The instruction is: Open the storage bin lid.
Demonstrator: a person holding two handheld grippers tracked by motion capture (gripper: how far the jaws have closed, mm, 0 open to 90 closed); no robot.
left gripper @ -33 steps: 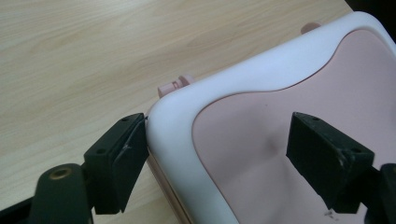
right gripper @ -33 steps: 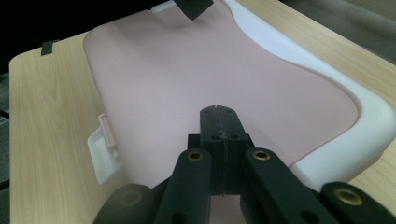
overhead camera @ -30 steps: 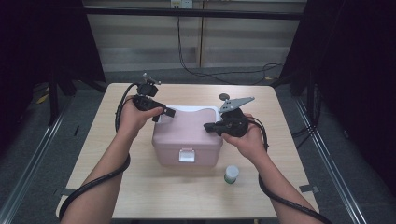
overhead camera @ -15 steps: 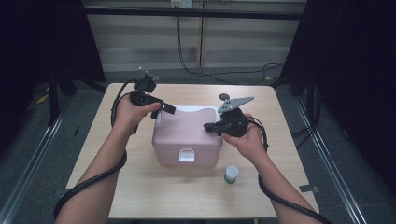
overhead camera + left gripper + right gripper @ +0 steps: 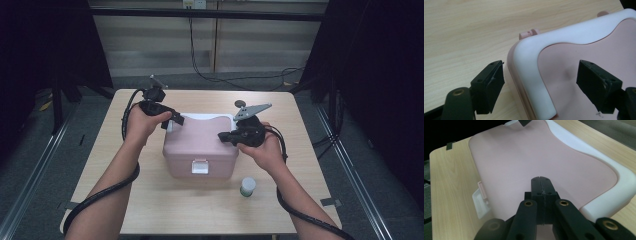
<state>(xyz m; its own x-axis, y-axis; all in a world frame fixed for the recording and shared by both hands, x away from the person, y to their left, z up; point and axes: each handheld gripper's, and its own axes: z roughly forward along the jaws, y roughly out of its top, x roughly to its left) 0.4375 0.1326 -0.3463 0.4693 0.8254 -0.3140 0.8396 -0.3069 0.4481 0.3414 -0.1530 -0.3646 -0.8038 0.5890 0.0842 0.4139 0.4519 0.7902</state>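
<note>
With the shut right gripper [image 5: 223, 136] pressed on the pink box [image 5: 200, 150] lid, centre frame, the white handle [image 5: 534, 72] is best straddled squarely by the wide-open left gripper [image 5: 540, 82], jaws just reopened, before closing.

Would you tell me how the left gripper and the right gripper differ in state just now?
The left gripper is open, jaws either side of the box's white handle; the right gripper is shut, empty. Left is at the pink box's back left corner; right is over its right side. Both are black and hand-held.

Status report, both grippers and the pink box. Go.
Left gripper open, jaws astride white handle. Right gripper shut, over pink box lid. Small bottle clear.
</note>
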